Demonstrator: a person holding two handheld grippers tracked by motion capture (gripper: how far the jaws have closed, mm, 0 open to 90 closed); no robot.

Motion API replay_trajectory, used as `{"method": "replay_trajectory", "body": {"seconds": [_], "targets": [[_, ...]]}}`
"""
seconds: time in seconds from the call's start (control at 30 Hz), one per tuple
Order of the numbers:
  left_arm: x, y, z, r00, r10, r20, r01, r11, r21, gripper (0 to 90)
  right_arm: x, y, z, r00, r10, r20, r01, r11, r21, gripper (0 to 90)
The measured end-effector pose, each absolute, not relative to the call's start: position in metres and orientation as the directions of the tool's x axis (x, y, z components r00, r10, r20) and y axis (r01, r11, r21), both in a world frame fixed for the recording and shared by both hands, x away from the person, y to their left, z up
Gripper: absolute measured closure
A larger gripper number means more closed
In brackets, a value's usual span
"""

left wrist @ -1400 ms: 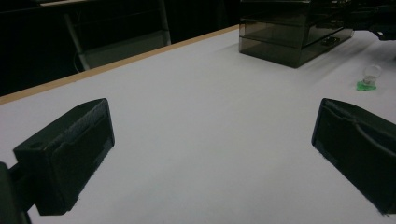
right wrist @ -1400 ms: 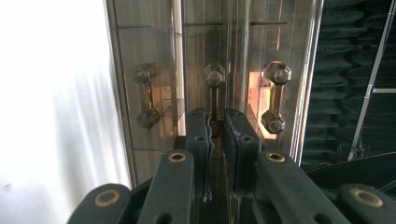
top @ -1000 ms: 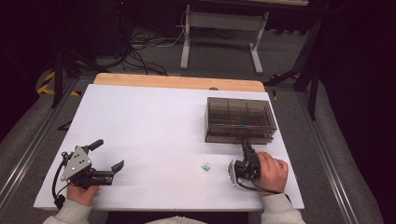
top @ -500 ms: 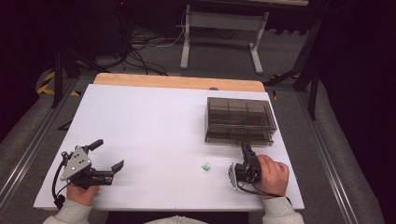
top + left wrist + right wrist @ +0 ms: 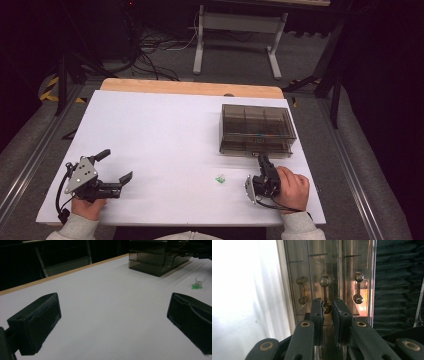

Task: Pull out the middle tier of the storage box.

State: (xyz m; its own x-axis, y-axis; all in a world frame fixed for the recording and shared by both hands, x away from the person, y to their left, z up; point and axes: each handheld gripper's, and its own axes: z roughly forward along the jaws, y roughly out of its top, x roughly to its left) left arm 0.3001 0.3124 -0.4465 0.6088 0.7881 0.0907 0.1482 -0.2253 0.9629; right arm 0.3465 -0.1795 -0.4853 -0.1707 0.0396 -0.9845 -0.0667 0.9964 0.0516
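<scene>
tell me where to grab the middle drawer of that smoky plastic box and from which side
Grip the middle drawer handle, a slim bar between two hex knobs standing off the front of the drawer box. Come straight in from the front, jaws either side of the bar. The right gripper is already closed on the bar's near end.

Drawer box (image 5: 257, 129) blocking right claw (image 5: 263, 163)

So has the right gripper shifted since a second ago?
No. The right gripper still sits at the front of the smoky drawer box, jaws closed on its middle handle.
</scene>
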Motion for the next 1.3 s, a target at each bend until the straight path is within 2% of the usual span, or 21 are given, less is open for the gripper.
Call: {"method": "replay_trajectory", "body": {"seconds": [0.37,0.53,0.67,1.03,1.3], "targets": [[0.300,0.312,-0.447,0.603,0.793,0.085,0.152,-0.219,0.964,0.2,0.338,-0.180,-0.481,-0.184,0.112,-0.976,-0.110,0.985,0.134,67.9],[0.300,0.312,-0.447,0.603,0.793,0.089,0.151,-0.223,0.963,0.2,0.334,-0.186,-0.474,-0.185,0.224,-0.957,-0.113,0.962,0.247,59.6],[0.300,0.312,-0.447,0.603,0.793,0.091,0.151,-0.225,0.963,0.2,0.331,-0.188,-0.473,-0.208,0.276,-0.938,-0.133,0.943,0.306,51.8],[0.300,0.312,-0.447,0.603,0.792,0.095,0.149,-0.229,0.962,0.2,0.328,-0.193,-0.466,-0.289,0.369,-0.883,-0.163,0.890,0.426,45.4],[0.300,0.311,-0.447,0.600,0.795,0.094,0.152,-0.228,0.962,0.2,0.327,-0.207,-0.453,-0.438,0.560,-0.703,-0.142,0.729,0.669,39.0]]}}
